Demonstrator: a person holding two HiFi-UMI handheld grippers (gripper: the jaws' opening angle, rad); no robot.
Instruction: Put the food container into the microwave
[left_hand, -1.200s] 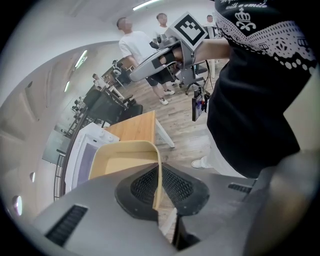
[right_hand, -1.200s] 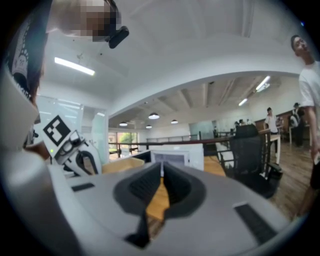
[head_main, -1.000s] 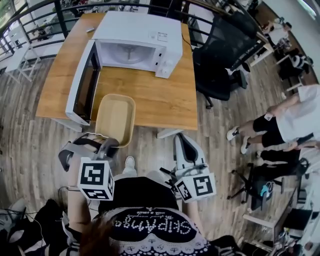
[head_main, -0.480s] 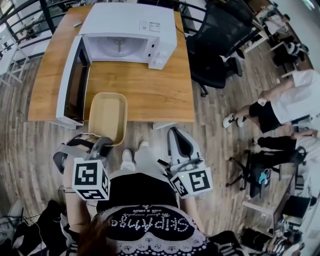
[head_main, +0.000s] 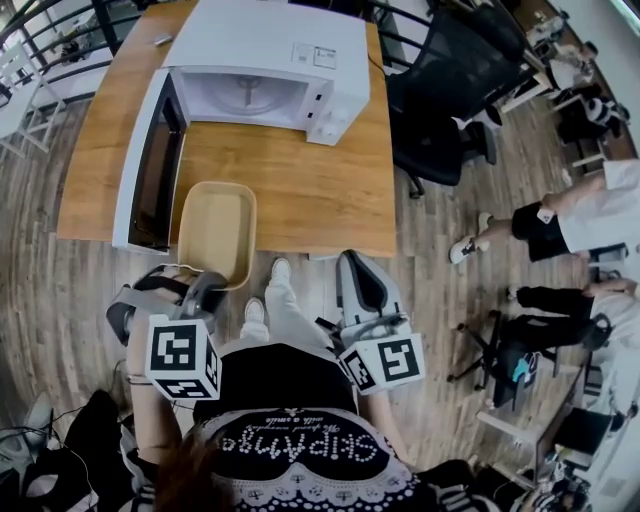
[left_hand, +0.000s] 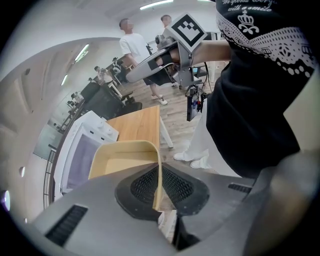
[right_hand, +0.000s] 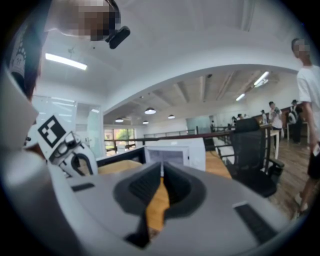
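A person in a black printed top (head_main: 300, 450) stands at 6 o'clock in the head view, a gripper in each hand. The left gripper (head_main: 203, 292), at 8 o'clock, pinches the near wall of a tan food container (head_main: 215, 220) between its pads. The right gripper (head_main: 362, 292), at 5 o'clock, is pressed together with nothing between its jaws, apart from the container. The container reaches out past the near edge of the wooden table (head_main: 300, 190), just beside the open door (head_main: 145, 165) of the white microwave (head_main: 270, 45) at 11 o'clock. A black office chair (head_main: 450, 90) stands at 1 o'clock, beside the table
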